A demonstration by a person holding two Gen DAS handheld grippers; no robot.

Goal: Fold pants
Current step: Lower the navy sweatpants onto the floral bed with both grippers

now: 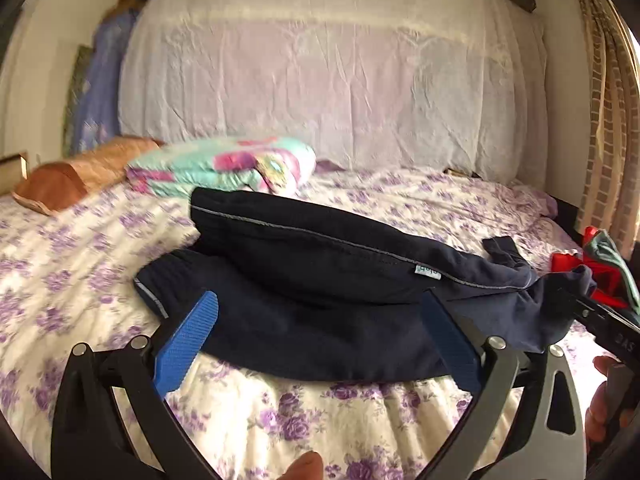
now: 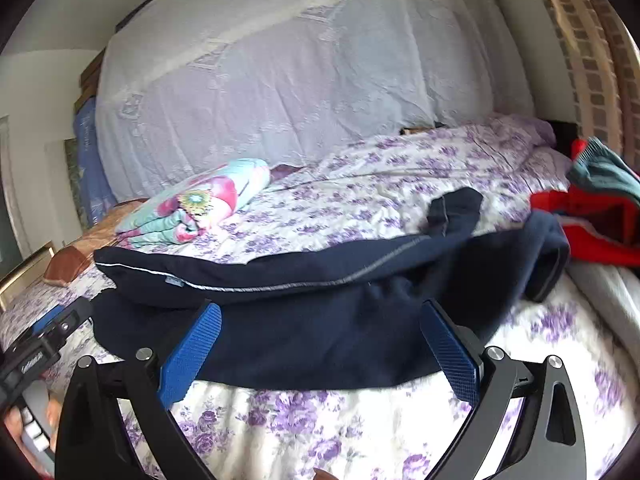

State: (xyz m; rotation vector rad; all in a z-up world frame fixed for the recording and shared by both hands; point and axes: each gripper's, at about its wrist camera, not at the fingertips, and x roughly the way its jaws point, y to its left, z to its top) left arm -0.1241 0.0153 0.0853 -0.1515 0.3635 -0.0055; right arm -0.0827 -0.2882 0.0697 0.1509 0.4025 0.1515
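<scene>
Dark navy pants (image 1: 320,272) with thin grey piping lie folded over in a long bundle on the floral bed sheet (image 1: 304,420). They also show in the right wrist view (image 2: 320,312). My left gripper (image 1: 320,320) is open, its blue pads (image 1: 188,340) spread wide just in front of the near edge of the pants, holding nothing. My right gripper (image 2: 320,328) is open in the same way, its blue pads (image 2: 452,348) at the pants' near edge. The right gripper's body shows at the right edge of the left wrist view (image 1: 600,320).
A folded turquoise and pink blanket (image 1: 224,168) and a brown bolster (image 1: 76,176) lie at the back left of the bed. Red and teal clothes (image 2: 596,216) are piled at the right edge. A white mosquito net (image 1: 328,92) hangs behind the bed.
</scene>
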